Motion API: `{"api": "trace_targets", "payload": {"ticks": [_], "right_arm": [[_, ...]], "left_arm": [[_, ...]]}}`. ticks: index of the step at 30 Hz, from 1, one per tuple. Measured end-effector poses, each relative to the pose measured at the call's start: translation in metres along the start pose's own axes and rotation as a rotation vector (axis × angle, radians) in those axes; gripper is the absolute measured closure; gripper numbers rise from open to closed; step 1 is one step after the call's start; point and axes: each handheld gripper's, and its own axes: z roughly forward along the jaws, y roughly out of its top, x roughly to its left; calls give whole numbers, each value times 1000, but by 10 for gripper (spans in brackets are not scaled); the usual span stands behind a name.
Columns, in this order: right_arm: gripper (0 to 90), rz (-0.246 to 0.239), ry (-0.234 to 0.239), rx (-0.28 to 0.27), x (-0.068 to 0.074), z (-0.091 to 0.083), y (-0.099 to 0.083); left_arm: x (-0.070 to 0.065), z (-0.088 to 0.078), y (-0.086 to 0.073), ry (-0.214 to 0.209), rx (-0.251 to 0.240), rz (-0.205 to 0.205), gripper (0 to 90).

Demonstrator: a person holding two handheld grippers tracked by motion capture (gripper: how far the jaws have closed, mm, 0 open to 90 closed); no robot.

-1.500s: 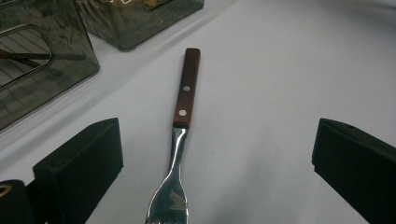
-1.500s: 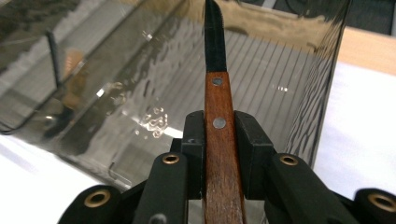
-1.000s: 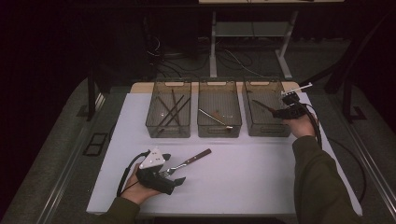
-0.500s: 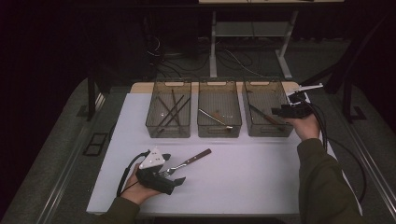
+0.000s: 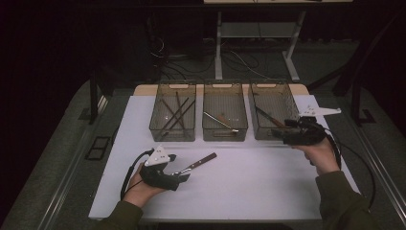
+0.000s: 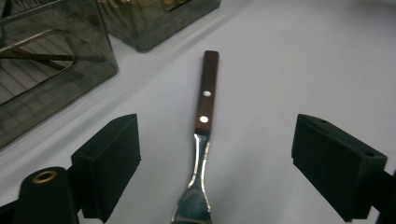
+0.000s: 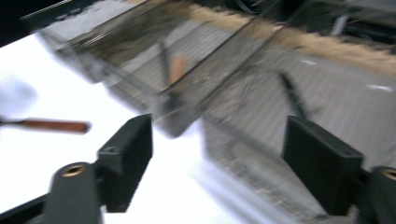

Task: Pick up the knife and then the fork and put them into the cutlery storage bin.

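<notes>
Left gripper (image 6: 212, 154) jaws wide but closing in, spoon (image 6: 204, 121) lying between them untouched on white table (image 5: 249, 187). Right gripper (image 7: 217, 158) just opening, empty, at right bin (image 5: 273, 112). Three bins along far edge. Dark room, cables beyond.

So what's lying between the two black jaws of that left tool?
A wooden-handled utensil lies flat on the white table between the left tool's jaws, untouched by either; the left gripper view shows it.
</notes>
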Motion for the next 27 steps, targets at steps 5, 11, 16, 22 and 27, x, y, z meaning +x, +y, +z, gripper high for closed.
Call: {"api": "trace_targets", "payload": {"ticks": [5,11,16,22,27], "right_arm": [[174,-26,35,11,23,0,-23],[169,-1,79,-7,41,-4,-53],[169,-19,78,-27,50,-9,-76],[169,-29,62,30,60,-14,-100],[169,-34,73,24,63,-17,-103]], "left_arm": [[9,4,10,8,-7,-28,225],[14,10,18,-7,22,-27,383],[13,22,23,-22,74,-6,503],[13,34,21,-35,164,-5,639],[10,42,20,-43,200,15,677]]}}
